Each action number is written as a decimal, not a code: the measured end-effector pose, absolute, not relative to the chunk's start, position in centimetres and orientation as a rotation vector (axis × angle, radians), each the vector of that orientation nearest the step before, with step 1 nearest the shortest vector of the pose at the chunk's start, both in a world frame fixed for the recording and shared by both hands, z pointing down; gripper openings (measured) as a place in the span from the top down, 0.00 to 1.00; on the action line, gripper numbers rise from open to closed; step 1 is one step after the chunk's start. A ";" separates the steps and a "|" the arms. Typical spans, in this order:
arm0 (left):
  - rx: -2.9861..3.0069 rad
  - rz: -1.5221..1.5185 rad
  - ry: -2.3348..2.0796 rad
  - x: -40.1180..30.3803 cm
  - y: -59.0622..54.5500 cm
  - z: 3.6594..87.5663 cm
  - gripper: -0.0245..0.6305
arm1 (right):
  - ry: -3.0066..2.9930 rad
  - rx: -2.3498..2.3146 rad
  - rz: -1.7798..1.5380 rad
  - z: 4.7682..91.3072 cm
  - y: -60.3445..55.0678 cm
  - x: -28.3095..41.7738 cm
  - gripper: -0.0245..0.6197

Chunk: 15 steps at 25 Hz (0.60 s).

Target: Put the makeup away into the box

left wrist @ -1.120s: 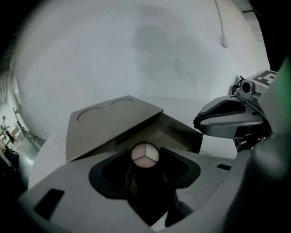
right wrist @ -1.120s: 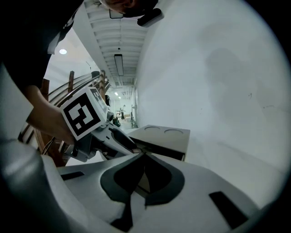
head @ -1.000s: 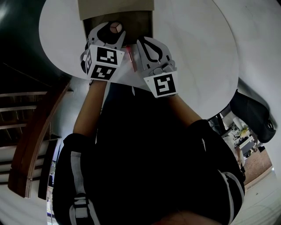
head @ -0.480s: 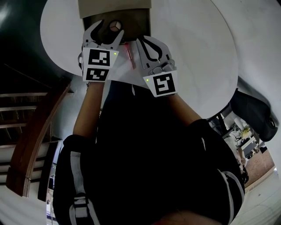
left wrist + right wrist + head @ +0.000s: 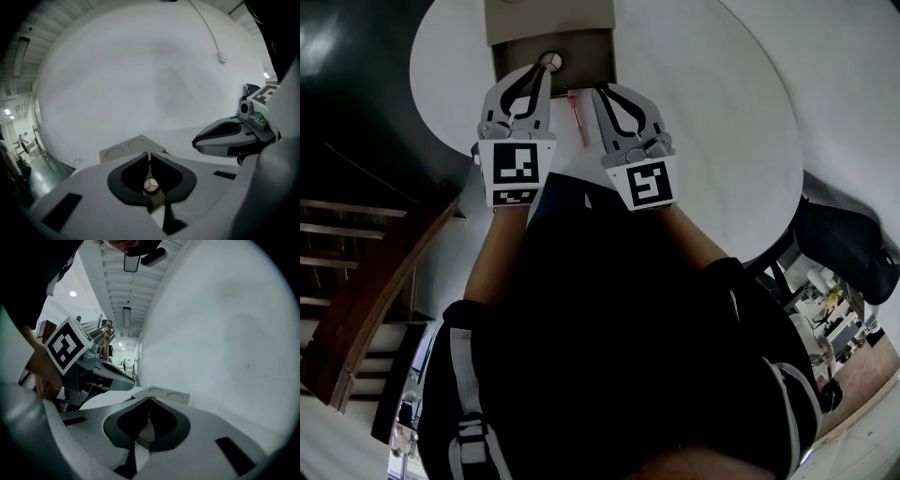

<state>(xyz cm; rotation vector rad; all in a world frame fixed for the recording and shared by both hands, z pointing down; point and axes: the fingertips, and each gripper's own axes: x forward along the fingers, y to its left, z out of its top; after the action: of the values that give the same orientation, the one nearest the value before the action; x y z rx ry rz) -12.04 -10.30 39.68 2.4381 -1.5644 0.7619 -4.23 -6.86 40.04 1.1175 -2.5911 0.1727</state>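
Note:
An open brown box (image 5: 591,56) stands at the far edge of the white table, its beige lid (image 5: 548,17) tipped back. A small round makeup pot (image 5: 550,61) lies inside it. My left gripper (image 5: 542,71) hovers just above the pot; its jaws are closing, tips together, nothing between them. In the left gripper view the pot (image 5: 150,185) shows below through the jaws' gap, with the lid (image 5: 126,149) beyond. A pink makeup stick (image 5: 578,117) lies between the grippers at the box's near edge. My right gripper (image 5: 600,91) is shut and empty beside it.
The round white table (image 5: 722,122) spreads out to the right. A dark bag (image 5: 844,248) sits off its right edge. A wooden stair rail (image 5: 375,281) runs at the left. A white wall stands behind the box.
The left jaws spread wide around the round pot, left it in the box, then lifted and came together. The right gripper also rose a little, still shut.

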 end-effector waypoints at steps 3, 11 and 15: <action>2.466 0.738 -1.627 -11.5 -8.8 37.8 0.94 | -2.604 1.143 0.135 38.7 -6.1 -3.6 0.93; 2.483 0.621 -1.736 -10.1 -4.4 35.1 0.95 | -2.610 1.205 0.053 36.6 -3.8 -1.5 0.93; 2.469 0.567 -1.748 -9.3 -2.7 35.2 0.95 | -2.604 1.216 0.042 36.3 -2.8 -0.6 0.93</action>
<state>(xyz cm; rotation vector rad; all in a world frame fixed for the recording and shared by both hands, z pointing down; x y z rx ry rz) -9.29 -2.74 35.17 2.4686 -1.7481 0.5670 -0.64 -2.84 36.31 1.2159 -2.6035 0.0424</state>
